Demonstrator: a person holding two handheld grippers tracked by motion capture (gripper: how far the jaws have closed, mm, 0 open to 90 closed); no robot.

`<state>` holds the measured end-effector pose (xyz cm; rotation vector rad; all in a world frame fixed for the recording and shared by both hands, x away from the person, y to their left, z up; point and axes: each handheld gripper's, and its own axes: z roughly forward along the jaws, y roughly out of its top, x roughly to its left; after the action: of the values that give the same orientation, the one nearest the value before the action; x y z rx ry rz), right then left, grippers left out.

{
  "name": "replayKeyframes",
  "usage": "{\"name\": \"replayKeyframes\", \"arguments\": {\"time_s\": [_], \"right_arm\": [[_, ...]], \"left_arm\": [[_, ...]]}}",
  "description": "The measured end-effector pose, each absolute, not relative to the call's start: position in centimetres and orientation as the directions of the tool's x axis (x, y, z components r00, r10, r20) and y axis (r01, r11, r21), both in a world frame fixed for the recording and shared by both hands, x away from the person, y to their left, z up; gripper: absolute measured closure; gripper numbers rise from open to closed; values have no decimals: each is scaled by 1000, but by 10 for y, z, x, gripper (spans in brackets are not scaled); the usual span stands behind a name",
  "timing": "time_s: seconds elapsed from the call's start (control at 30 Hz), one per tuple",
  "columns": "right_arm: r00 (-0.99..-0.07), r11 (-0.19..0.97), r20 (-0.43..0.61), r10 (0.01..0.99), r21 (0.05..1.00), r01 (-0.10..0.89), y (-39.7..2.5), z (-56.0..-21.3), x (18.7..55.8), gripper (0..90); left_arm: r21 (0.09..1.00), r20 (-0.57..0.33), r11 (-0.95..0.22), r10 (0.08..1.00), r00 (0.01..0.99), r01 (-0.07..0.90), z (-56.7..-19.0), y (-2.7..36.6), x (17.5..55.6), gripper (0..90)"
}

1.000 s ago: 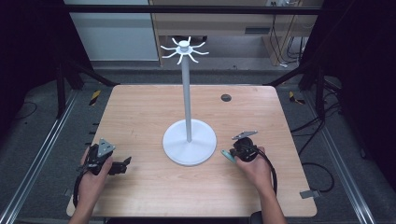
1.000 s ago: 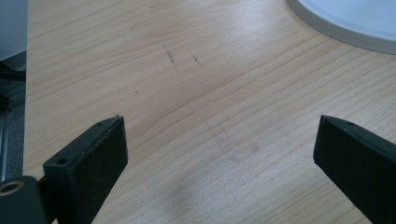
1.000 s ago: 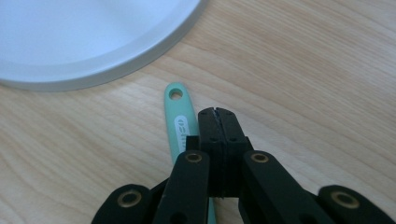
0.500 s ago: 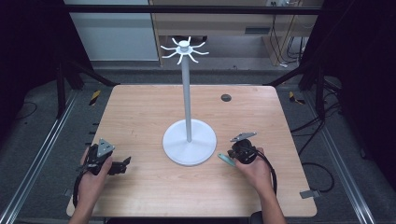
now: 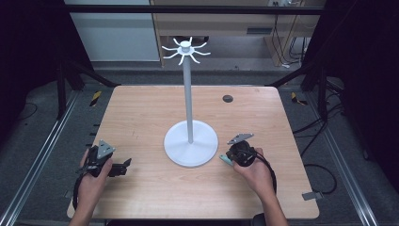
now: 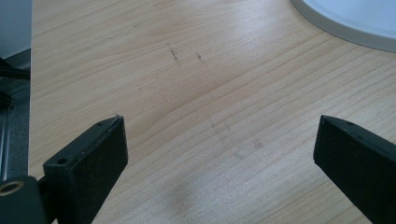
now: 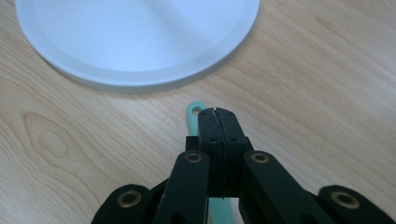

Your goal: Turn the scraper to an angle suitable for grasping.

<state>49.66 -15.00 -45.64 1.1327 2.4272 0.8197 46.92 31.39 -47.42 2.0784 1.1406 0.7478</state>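
Observation:
A white stand with a round base (image 5: pixel 190 143), a tall pole and hook arms at its top (image 5: pixel 186 49) is at the table's middle. My right gripper (image 7: pixel 215 114) is shut just off the base's near right rim (image 7: pixel 140 79); its jaws meet with no gap. A thin teal strip with a holed end (image 7: pixel 194 112) runs under them at a slant toward the base. The same teal strip (image 5: pixel 225 159) pokes out beside the right gripper (image 5: pixel 237 154). My left gripper (image 6: pixel 219 140) is open and holds nothing, low over bare wood near the front left, where the left gripper (image 5: pixel 123 165) also shows.
The wooden table (image 5: pixel 141 117) has a dark round grommet (image 5: pixel 227 99) at the back right. Metal rails and dark floor run along both sides. The stand's base rim (image 6: pixel 345 28) lies far ahead of the left jaws.
The right hand and its gripper have shifted slightly toward the table's front edge. The left gripper has stayed put.

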Motion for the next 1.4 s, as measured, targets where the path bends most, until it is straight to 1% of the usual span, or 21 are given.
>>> {"name": "replayKeyframes", "arguments": {"time_s": [0.2, 0.23, 0.47, 0.97, 1.3, 1.4], "right_arm": [[-642, 551, -84, 762, 604, 575, -144, -445, 500, 900], [-654, 574, -100, 750, 588, 569, -143, -442, 500, 900], [-671, 606, -101, 734, 543, 581, -140, -436, 503, 900], [-698, 653, -104, 709, 472, 593, -137, -440, 507, 893], [-698, 653, -92, 710, 460, 602, -137, -443, 509, 880], [-701, 654, -88, 708, 457, 603, -135, -443, 510, 858]], "left_arm": [[758, 169, -412, 873, 458, 505, -474, 314, 469, 27], [759, 167, -410, 874, 457, 507, -474, 314, 469, 27], [758, 168, -413, 872, 460, 505, -474, 314, 469, 27], [757, 166, -415, 869, 466, 505, -474, 313, 468, 29], [758, 165, -413, 870, 465, 504, -474, 313, 468, 29], [758, 165, -413, 870, 465, 505, -474, 313, 468, 29]]}}
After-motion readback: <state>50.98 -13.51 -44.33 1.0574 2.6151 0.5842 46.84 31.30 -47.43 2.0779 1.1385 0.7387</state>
